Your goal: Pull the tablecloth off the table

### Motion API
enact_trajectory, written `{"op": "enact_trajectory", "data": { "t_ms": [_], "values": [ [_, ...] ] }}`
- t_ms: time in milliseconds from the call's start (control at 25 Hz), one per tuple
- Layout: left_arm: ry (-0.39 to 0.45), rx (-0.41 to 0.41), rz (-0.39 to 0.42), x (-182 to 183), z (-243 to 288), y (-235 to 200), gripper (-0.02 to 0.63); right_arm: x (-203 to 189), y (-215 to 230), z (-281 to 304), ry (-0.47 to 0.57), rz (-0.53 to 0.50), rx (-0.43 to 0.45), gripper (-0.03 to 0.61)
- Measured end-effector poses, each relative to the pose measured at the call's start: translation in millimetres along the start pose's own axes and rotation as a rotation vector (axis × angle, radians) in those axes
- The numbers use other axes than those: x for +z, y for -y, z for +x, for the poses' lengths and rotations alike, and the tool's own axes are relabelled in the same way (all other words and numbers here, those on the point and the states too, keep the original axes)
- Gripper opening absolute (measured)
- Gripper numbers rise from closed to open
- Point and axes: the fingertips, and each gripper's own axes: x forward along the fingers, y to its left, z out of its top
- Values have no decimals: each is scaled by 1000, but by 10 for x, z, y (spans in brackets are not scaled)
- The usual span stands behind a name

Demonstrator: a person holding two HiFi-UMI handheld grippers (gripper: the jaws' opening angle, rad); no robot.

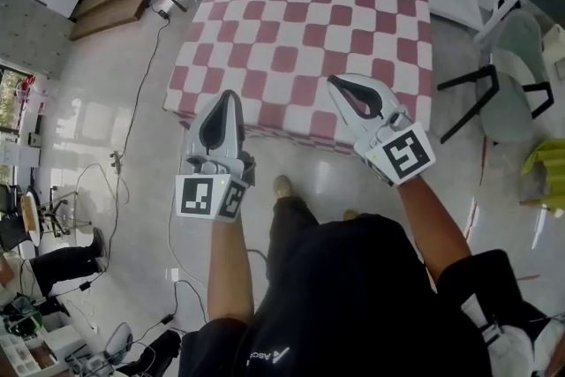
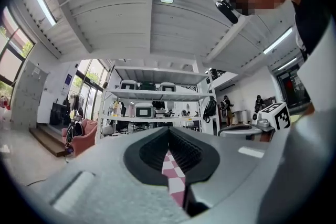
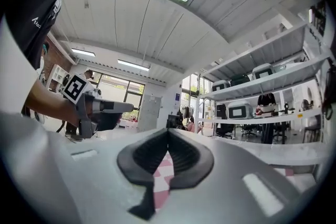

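The checked tablecloth (image 1: 300, 40) lies flat over the whole counter, and its near side hangs down past the counter's near edge. The left claw (image 1: 228, 97) and the right claw (image 1: 337, 84) are both fully closed and grip nothing. Their tips are above the cloth at that near edge.

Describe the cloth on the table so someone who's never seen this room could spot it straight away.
Look at the pale glossy floor in front of the person; the table just ahead of the left gripper and right gripper is draped in the tablecloth. It covers the whole top and hangs over the near edge. Its pink-and-white checks set it apart from the plain grey chair beside it.
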Motion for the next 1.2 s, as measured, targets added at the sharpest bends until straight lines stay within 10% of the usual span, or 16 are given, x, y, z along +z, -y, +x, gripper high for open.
{"op": "enact_trajectory", "data": {
  "t_ms": [640,1120,1200],
  "values": [
    [-161,-329,-78,-772,1147,-1665,11,-514,355,1376,-232,1,-459,2],
    [-404,-268,-144,-1643,1699,-1730,14,-1452,994,994,-456,149,-621,3],
    [-441,-251,-138,-1743,1764,-1693,20,-1602,1106,915,-478,184,-628,90]
  ]
}}
